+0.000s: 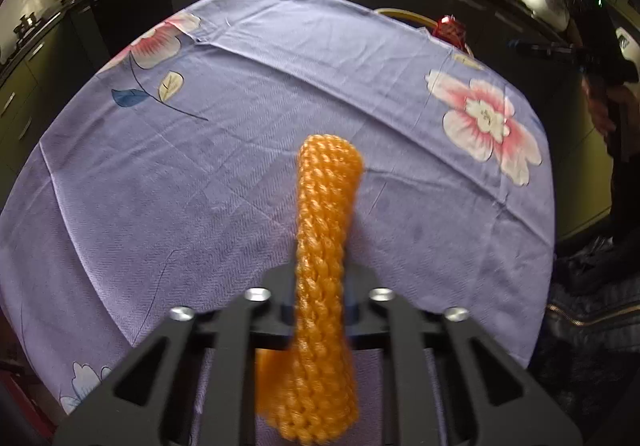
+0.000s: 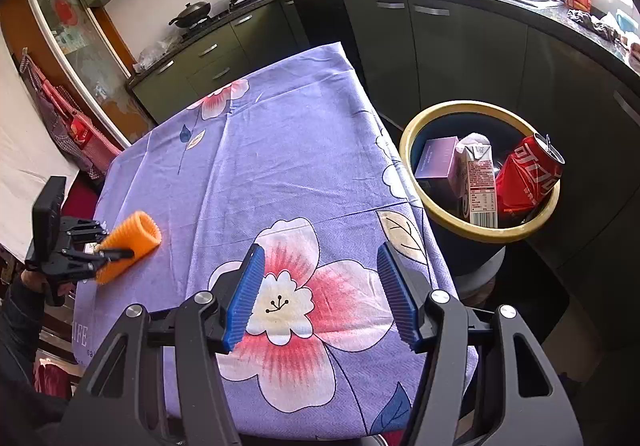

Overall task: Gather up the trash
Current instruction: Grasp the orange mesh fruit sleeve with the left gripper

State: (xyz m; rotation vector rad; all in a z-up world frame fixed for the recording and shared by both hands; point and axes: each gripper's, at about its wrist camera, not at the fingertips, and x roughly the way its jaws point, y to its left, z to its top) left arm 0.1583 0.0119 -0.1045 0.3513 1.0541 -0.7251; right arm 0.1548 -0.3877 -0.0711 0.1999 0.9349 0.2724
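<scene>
My left gripper (image 1: pixel 320 298) is shut on an orange foam net sleeve (image 1: pixel 326 246) and holds it above the purple flowered tablecloth (image 1: pixel 200 166). In the right wrist view the left gripper (image 2: pixel 100 250) shows at the table's left edge with the sleeve (image 2: pixel 128 242) in it. My right gripper (image 2: pixel 320 290) is open and empty over the near right part of the tablecloth (image 2: pixel 260 166). A yellow-rimmed trash bin (image 2: pixel 480 232) stands right of the table, holding a red cola can (image 2: pixel 528 174), a milk carton (image 2: pixel 480 182) and a purple box (image 2: pixel 436 158).
Dark kitchen cabinets (image 2: pixel 440 46) and a counter with dishes run behind the table. A stove with a wok (image 2: pixel 192 12) is at the back left. The bin's rim (image 1: pixel 404 16) and can (image 1: pixel 450 30) peek over the table's far edge.
</scene>
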